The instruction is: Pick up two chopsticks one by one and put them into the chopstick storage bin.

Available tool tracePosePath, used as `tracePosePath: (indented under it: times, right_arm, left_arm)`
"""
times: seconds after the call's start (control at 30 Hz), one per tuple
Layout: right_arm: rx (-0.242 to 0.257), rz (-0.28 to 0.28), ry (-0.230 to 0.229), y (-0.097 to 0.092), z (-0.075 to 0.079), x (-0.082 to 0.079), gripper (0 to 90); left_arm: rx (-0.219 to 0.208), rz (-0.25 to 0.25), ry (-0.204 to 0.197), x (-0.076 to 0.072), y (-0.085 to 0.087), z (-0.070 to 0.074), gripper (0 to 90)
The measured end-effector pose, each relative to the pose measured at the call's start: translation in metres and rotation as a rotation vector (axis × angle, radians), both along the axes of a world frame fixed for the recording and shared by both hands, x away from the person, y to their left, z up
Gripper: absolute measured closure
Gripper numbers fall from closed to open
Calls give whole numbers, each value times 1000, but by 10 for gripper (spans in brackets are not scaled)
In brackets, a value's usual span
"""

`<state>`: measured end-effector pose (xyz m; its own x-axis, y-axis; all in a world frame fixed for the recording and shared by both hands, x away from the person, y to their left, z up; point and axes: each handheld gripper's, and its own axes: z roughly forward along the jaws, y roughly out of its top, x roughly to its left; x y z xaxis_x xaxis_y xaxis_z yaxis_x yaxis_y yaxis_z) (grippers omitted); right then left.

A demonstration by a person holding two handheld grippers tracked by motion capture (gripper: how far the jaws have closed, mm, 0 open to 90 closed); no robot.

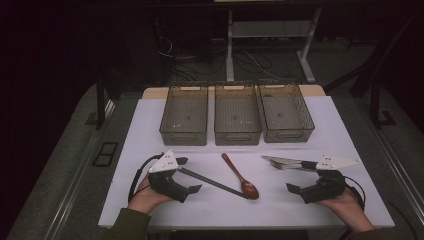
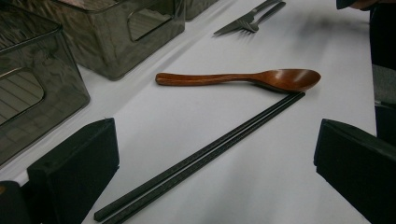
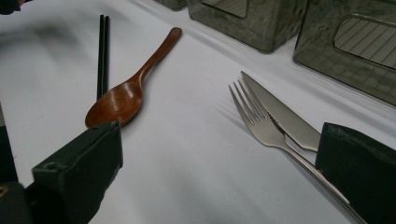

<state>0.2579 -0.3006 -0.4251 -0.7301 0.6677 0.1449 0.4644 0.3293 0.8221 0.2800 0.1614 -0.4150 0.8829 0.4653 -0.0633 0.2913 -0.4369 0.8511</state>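
left gripper jaws wide | chopsticks between | no lettering legible

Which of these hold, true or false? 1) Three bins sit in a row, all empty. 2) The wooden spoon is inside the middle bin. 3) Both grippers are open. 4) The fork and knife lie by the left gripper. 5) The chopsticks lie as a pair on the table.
1) True: the three bins hold nothing.
2) False: the wooden spoon lies on the white table, in front of the bins.
3) True: the left gripper and right gripper hold nothing.
4) False: the fork and knife lie by the right gripper.
5) True: the chopsticks lie side by side.
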Motion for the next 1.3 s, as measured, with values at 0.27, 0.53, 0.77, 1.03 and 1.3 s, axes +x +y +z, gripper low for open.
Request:
tracePosePath:
  times: [0.27,0.53,0.77,1.03,1.3]
  right_arm:
    - [-2,2,2,-1,0,1,2]
    - [-11,-4,0,2,0,1,43]
    - [-22,-4,3,3,-1,2,48]
    - [-19,-13,10,3,-3,2,49]
    - [-32,-29,15,3,-5,3,49]
  left_arm:
    - [19,3,-1,6,0,2,34]
    - [41,19,-5,20,4,2,187]
    - [70,31,13,36,5,1,362]
    - [114,74,49,52,6,-8,653]
    - [186,105,101,58,9,-14,886]
